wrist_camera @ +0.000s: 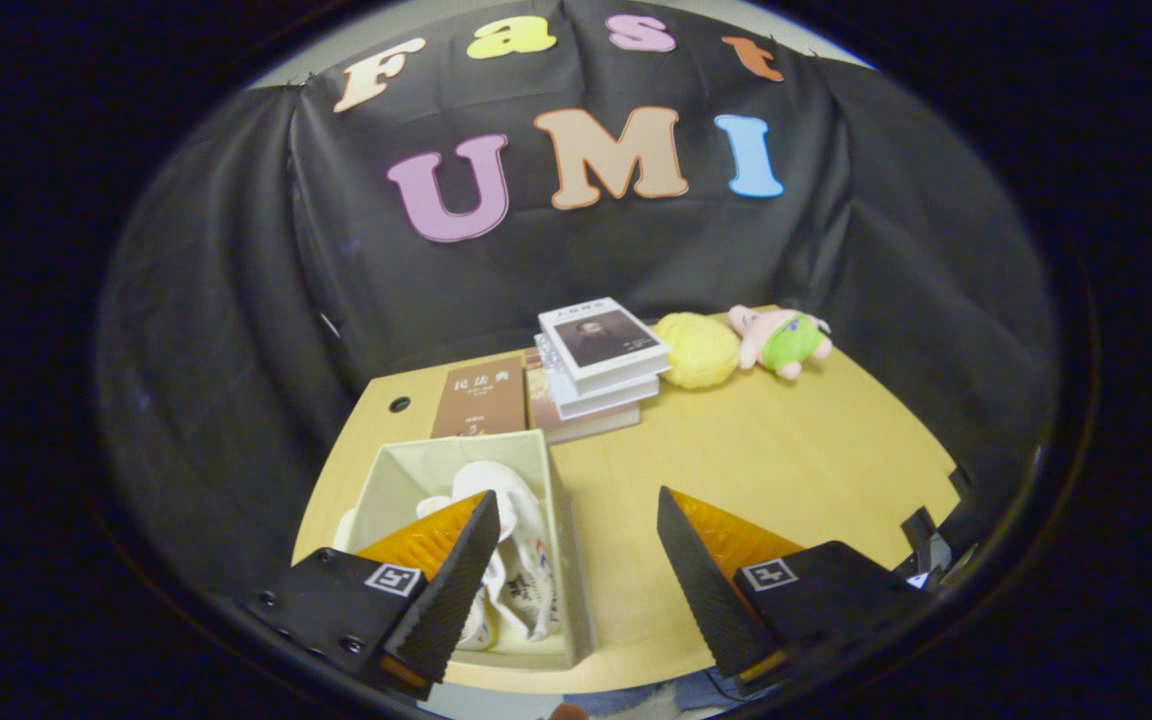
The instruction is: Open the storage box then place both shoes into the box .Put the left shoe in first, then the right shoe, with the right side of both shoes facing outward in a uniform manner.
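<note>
Tongs spread wide, nothing between the fingers, held above the near part of the wooden worktop. Storage box open, standing on the worktop at its near left edge; the left finger overlaps the box's opening. White shoes lie inside the box, partly hidden by that finger; which way they face I cannot tell. Beyond the box: a brown book lying flat, a stack of books, then a yellow plush and a pink-and-green plush toy at the far edge.
</note>
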The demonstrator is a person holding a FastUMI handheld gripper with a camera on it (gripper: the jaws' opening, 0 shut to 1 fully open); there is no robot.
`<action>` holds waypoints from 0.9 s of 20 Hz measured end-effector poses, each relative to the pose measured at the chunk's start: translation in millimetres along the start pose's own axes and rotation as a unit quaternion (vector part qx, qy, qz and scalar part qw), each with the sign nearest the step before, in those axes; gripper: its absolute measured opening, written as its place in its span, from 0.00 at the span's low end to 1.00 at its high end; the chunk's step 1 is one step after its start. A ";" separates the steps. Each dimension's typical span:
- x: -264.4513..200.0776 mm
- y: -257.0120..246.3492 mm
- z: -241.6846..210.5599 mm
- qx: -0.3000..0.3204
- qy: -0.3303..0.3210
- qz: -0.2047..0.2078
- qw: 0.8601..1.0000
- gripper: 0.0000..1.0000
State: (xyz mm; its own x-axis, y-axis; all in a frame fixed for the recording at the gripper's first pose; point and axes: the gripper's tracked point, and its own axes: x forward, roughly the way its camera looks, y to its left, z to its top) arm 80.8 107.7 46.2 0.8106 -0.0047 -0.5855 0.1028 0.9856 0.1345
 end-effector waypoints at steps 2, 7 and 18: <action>2.3 -21.5 4.5 -0.014 -0.041 -0.012 0.999 1.00; 2.5 -68.7 6.8 -0.024 -0.147 -0.013 0.989 0.99; -25.6 -105.4 -18.4 -0.047 -0.284 0.061 0.956 1.00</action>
State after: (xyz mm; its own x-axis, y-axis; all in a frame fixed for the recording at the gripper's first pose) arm 38.6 7.1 32.2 0.9982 0.0464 -0.0385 -0.0429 0.9953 0.0867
